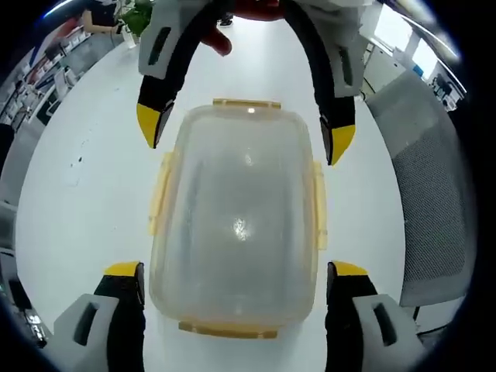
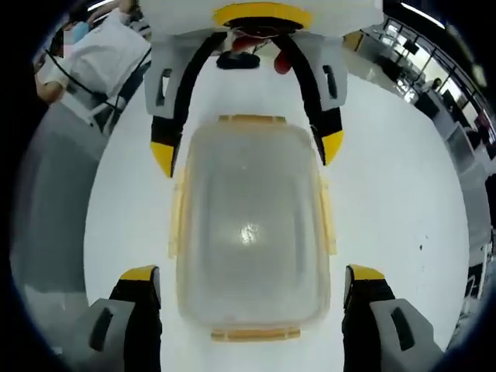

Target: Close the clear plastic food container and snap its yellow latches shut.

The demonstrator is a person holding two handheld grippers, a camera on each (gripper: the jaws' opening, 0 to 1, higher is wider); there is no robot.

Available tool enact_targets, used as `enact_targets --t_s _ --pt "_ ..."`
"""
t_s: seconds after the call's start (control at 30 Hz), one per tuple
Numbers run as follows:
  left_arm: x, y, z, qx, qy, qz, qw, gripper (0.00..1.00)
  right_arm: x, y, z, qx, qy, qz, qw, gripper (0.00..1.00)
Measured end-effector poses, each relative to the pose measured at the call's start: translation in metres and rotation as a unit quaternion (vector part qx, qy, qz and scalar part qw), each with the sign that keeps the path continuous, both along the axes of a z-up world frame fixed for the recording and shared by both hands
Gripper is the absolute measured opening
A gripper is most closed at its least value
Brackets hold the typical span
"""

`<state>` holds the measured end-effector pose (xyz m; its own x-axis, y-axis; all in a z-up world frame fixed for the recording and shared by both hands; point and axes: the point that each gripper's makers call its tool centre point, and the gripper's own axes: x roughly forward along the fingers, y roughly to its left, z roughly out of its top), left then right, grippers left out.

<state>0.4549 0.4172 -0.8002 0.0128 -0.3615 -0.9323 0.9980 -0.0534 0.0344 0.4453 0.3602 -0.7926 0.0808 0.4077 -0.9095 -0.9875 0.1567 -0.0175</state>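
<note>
A clear plastic container (image 1: 236,209) (image 2: 249,225) lies on the white table (image 1: 77,163) (image 2: 403,178) with its lid on top. Yellow latches (image 1: 159,194) (image 2: 178,213) stick out from all its sides; I cannot tell whether they are snapped. My left gripper (image 1: 236,271) (image 2: 248,151) is open, its yellow-tipped jaws straddling one short end of the container. My right gripper (image 2: 252,273) (image 1: 245,133) is open too and straddles the opposite short end, facing the left one. Neither gripper's jaws touch the container.
A grey mesh chair (image 1: 434,194) stands by the table's edge. A person in a white shirt (image 2: 93,54) sits beyond the table. Desks and a plant (image 1: 136,15) are further off. Bare tabletop lies on both long sides of the container.
</note>
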Motion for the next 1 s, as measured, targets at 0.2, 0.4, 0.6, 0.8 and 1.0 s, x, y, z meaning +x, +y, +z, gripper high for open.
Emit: enact_targets --t_s 0.2,0.4,0.6,0.8,1.0 --pt "-0.005 -0.002 -0.001 -0.003 -0.004 -0.019 0.9998 0.99 0.0 -0.004 -0.003 -0.004 -0.017 0.019 0.9997 1.0" --pt "0.001 -0.014 0.013 -0.085 -0.006 0.037 0.9957 0.99 0.006 0.005 0.011 0.085 -0.032 -0.066 0.9937 1.0" --pt "0.006 -0.015 0.022 -0.182 -0.024 0.118 0.9758 0.99 0.011 0.006 0.023 0.193 -0.069 -0.15 0.9673 1.0" --pt "0.003 -0.015 0.019 -0.237 -0.016 0.156 0.9588 0.99 0.011 0.005 0.026 0.239 -0.086 -0.198 0.9467 1.0" --pt "0.008 -0.012 0.02 -0.234 -0.035 0.167 0.9573 0.97 0.012 -0.003 0.027 0.24 -0.089 -0.211 0.9434 1.0"
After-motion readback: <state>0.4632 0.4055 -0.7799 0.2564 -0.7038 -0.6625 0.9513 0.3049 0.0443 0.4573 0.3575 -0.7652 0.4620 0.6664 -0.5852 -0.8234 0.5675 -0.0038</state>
